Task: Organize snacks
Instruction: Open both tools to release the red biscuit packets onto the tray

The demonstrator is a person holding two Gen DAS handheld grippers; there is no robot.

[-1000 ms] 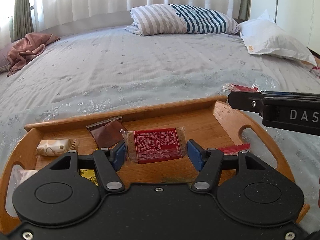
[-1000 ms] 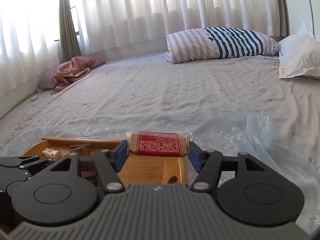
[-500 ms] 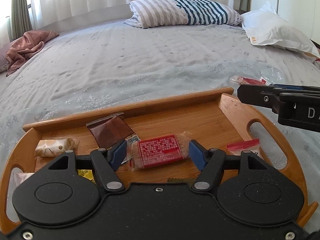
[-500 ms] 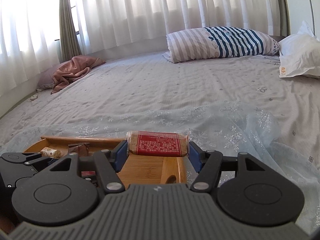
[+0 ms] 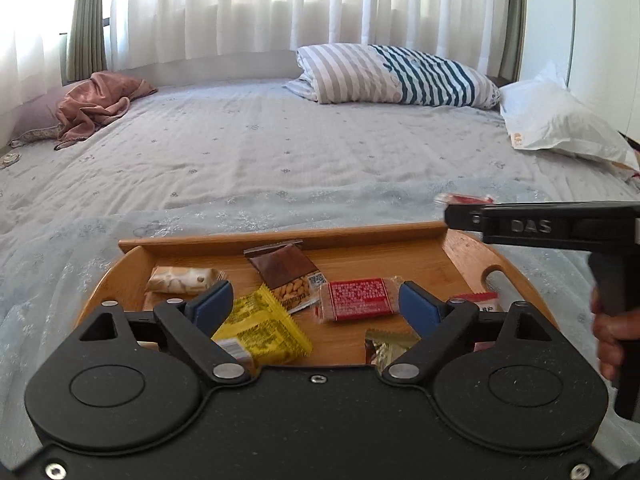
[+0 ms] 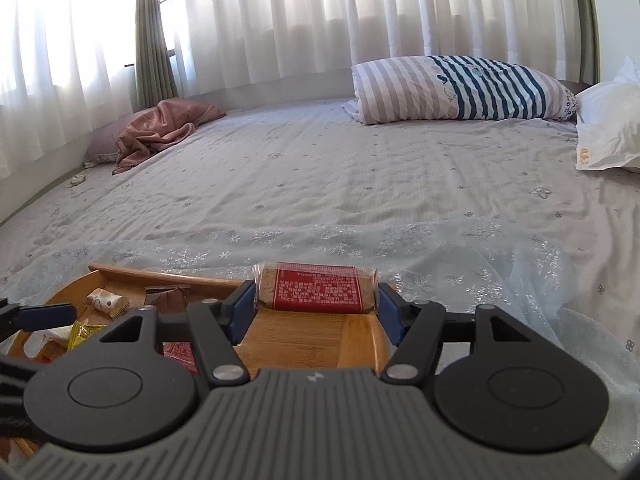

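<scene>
Your right gripper holds a red snack bar. The bar sits low in the middle of the right wrist view, pinched at both ends by the blue pads. It hangs over the right end of the wooden tray. You cannot see the bottom of the bar, because the gripper body covers it.

In the left wrist view, your left gripper is wide open with nothing in it. A second red snack bar lies flat on the wooden tray, between the two blue fingers. It sits close to the right one, but you cannot tell if they touch.

More snacks lie on the tray. A yellow packet sits in the lower middle of the view, partly under the left finger. A brown nut packet lies just behind it. A cream packet is to the left. A gold wrapper is half hidden by the gripper body. A small red and white packet peeks out behind the right finger, mostly covered.

At the right edge, your right hand grips the handle and is cut off by the frame. The bar your right gripper holds shows only as a blurry red bit.

The tray rests on a bed. A striped pillow lies at the upper right, with a white pillow beside it. A pink cloth is bunched at the upper left.
</scene>
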